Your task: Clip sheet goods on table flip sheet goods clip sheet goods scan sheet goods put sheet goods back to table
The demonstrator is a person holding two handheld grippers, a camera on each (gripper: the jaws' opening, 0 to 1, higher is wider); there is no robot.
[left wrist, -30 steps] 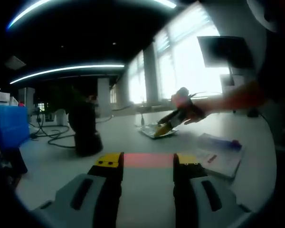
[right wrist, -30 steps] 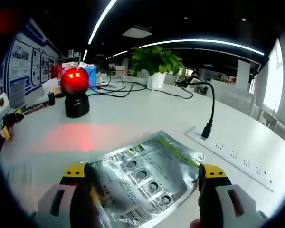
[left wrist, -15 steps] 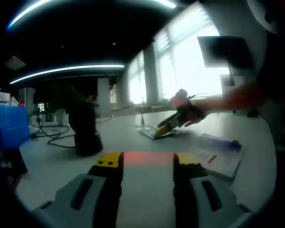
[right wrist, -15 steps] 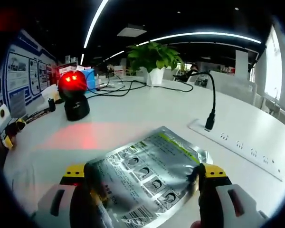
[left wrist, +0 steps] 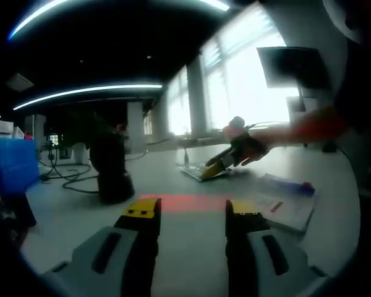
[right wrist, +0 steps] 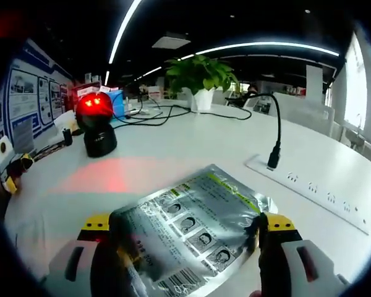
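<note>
In the right gripper view the right gripper [right wrist: 185, 226] has its yellow-tipped jaws set wide on either side of a silver foil sheet pack [right wrist: 188, 232], whose edges reach both jaws; whether they actually press on it I cannot tell. The pack lies printed side up, with rows of small portraits, a green stripe near its far edge and a barcode at its near edge, low over the white table [right wrist: 173, 154]. Beyond it a red glow falls on the table in front of a black scanner [right wrist: 98, 120] with two red lights. A white power strip [right wrist: 309, 192] with a black gooseneck cable [right wrist: 275, 133] lies to the right, and a potted plant [right wrist: 201, 83] stands farther back. In the left gripper view the left gripper [left wrist: 190, 213] hangs spread and empty above the table, the scanner dark ahead, the right gripper at the pack in the distance, and a flat packet [left wrist: 287, 204] lies near on the right
</note>
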